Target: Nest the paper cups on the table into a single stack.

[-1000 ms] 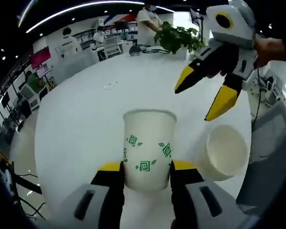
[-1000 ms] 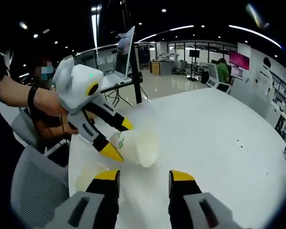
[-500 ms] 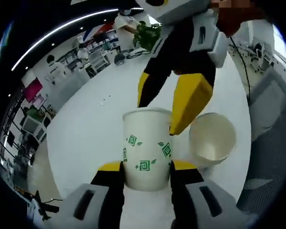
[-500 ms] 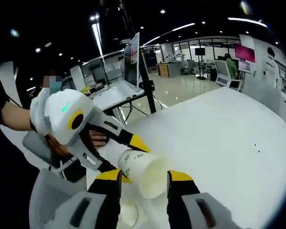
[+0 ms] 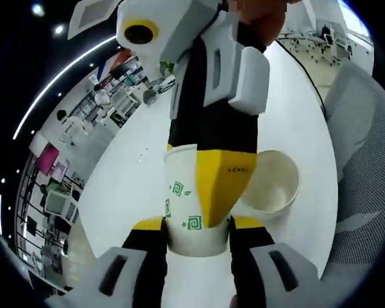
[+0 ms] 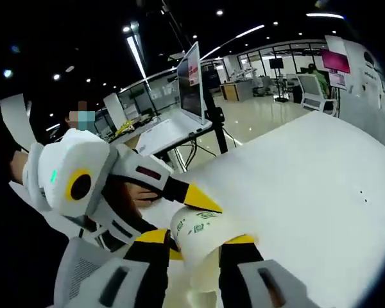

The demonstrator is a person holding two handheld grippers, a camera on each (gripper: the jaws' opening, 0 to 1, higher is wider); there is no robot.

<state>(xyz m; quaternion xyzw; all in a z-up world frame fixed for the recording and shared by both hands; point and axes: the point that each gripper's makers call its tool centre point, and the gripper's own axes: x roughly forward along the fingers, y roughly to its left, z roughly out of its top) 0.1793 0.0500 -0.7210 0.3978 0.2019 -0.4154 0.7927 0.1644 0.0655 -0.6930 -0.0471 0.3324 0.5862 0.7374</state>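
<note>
- My left gripper (image 5: 197, 224) pinches a paper cup (image 5: 191, 199) with green print between its yellow-tipped jaws, upright in the left gripper view.
- My right gripper (image 6: 196, 240) straddles that same cup (image 6: 202, 247); whether its jaws actually press the cup, I cannot tell.
- A second cup (image 5: 269, 181) lies on the white table (image 5: 125, 186) just right of the held one, mouth facing me.

Open-plan office, ceiling light strips (image 6: 136, 54), grey mesh chair (image 5: 366, 147).
</note>
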